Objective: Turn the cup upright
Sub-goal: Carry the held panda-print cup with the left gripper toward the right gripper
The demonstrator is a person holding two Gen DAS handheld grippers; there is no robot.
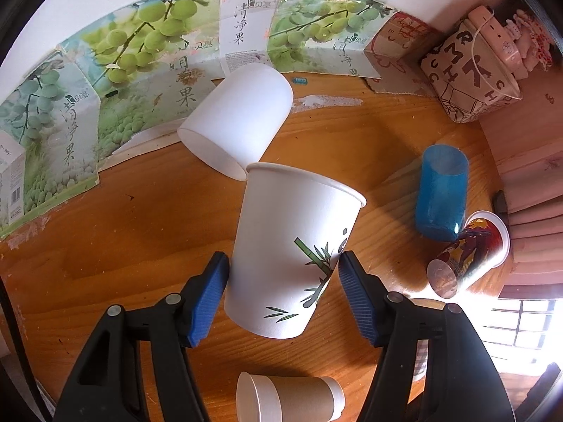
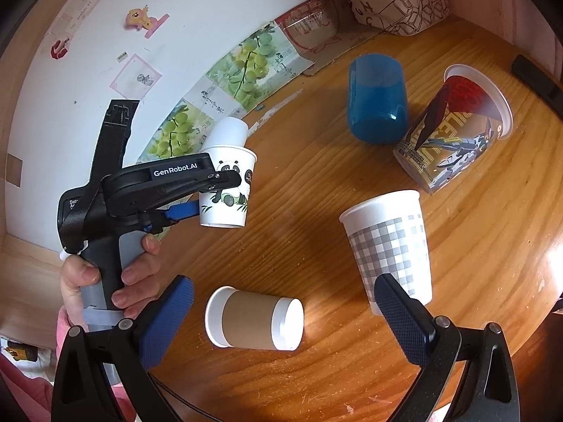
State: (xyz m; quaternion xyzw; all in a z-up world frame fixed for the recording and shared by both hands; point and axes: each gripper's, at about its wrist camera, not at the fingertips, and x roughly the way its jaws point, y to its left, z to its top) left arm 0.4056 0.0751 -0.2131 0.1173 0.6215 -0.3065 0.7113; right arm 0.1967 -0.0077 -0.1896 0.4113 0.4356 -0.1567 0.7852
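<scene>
My left gripper is shut on a white paper cup with a panda and bamboo print. It holds the cup mouth-up, slightly tilted, above the wooden table. The right wrist view shows the same cup in the left gripper, its base just off the table. My right gripper is open and empty, low over the table, with a brown-sleeved cup lying on its side between its fingers' line and a grey-checked cup standing upright by its right finger.
A plain white cup lies on its side behind the panda cup. A blue cup and a red printed cup lie on their sides at the right. Grape-print cardboard and a lettered paper bag line the back wall.
</scene>
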